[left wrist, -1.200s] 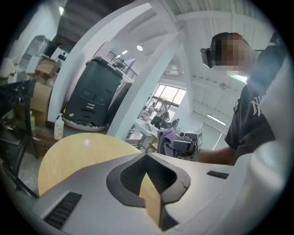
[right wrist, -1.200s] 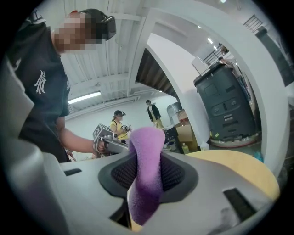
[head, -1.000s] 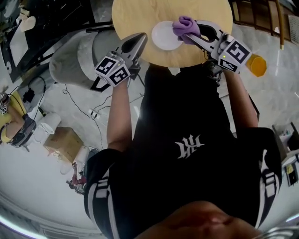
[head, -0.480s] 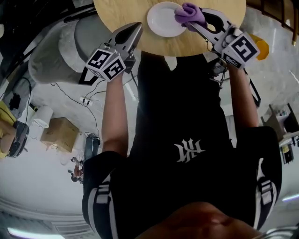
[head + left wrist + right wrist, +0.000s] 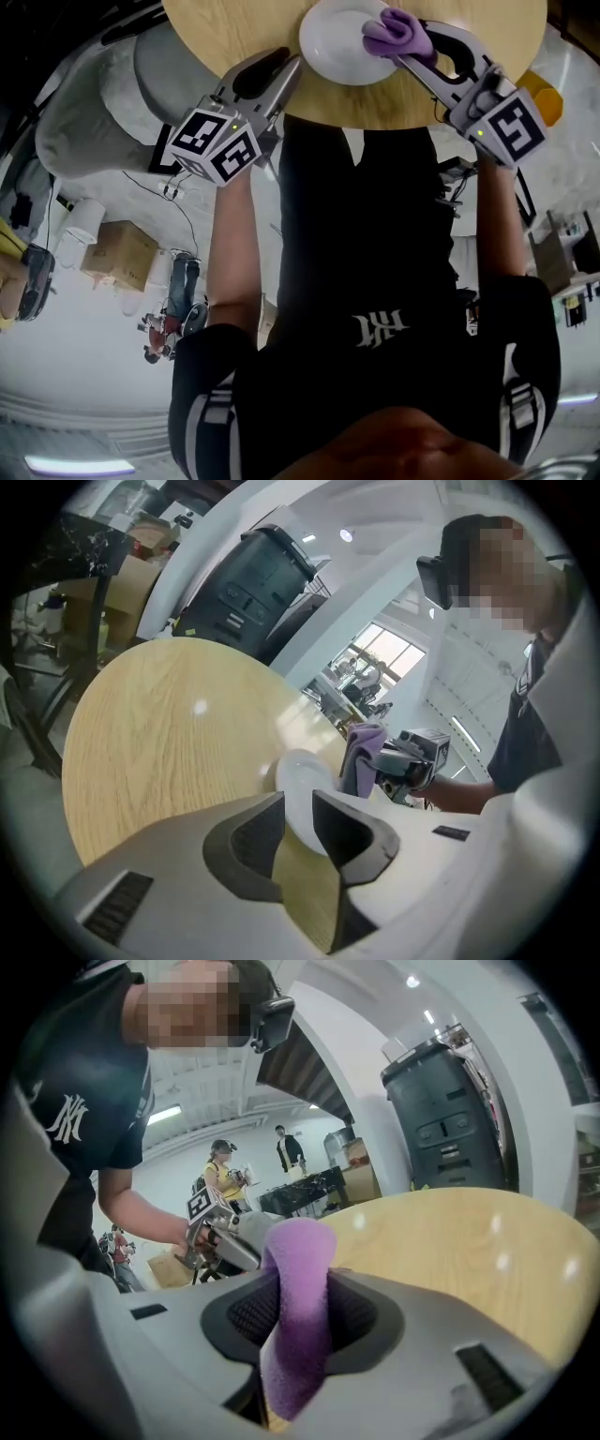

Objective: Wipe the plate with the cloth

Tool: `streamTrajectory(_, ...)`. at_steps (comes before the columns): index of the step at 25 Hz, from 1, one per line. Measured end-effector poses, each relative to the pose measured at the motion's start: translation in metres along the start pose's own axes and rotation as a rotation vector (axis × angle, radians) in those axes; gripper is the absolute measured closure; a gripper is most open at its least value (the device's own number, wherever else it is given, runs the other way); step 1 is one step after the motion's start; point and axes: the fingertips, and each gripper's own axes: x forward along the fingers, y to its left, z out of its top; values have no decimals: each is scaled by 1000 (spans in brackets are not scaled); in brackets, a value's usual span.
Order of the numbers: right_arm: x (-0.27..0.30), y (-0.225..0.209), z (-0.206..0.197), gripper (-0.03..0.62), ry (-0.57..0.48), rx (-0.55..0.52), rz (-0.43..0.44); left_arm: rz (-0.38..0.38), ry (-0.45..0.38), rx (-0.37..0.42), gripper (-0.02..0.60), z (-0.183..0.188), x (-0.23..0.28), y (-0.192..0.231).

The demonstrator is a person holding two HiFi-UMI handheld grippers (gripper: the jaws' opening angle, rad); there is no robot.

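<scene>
A white plate (image 5: 339,42) lies near the front edge of the round wooden table (image 5: 234,28). My right gripper (image 5: 401,39) is shut on a purple cloth (image 5: 398,30), which it holds over the plate's right side. In the right gripper view the cloth (image 5: 298,1316) stands pinched between the two jaws. My left gripper (image 5: 289,73) sits at the plate's left edge. Its jaws have just been opening, and in the left gripper view the plate's near rim (image 5: 298,789) shows in the gap between them, with the pads not pressing on it. Beyond it are the cloth (image 5: 361,752) and the right gripper (image 5: 412,761).
A grey rounded seat (image 5: 103,103) stands left of the table, with cables and a cardboard box (image 5: 117,253) on the floor. An orange object (image 5: 544,94) sits at the right. A dark bin (image 5: 253,583) stands behind the table. People stand far off in the right gripper view.
Both grippers have come down toward the table. The left gripper's jaws, shut before, now stand apart at the plate's left rim. The right gripper keeps the cloth over the plate.
</scene>
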Motion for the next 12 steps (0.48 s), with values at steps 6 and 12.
streamTrajectory(6,9,7,0,488,-38,-29,18,57,114,29,440,-17,9,9)
streamTrajectory(12,13,10,4,488,-62,-65,27,85,161,27,442,-15,12,6)
